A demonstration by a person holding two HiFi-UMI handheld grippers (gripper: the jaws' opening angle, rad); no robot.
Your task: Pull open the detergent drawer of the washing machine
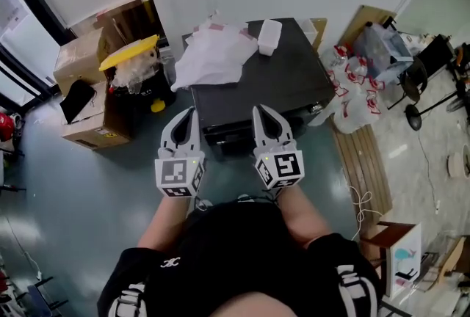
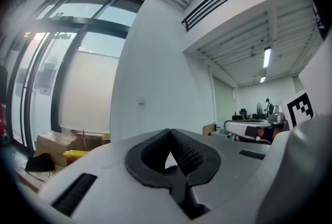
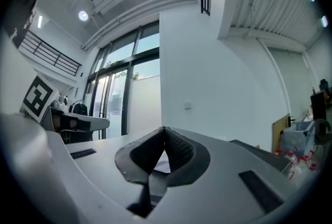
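Note:
A dark, boxy washing machine stands against the white wall in the head view, seen from above. Its front edge shows as a dark strip between my two grippers, and I cannot pick out the detergent drawer on it. My left gripper and right gripper are held side by side, pointing level at that front from just short of it. Both are shut with nothing in them. In the left gripper view the jaw tips meet, as they do in the right gripper view. Both of those views look over the machine at the wall.
A crumpled white bag and a white container lie on the machine's top. Cardboard boxes and a yellow item stand to its left. Plastic bags, a wooden plank and a chair are to its right.

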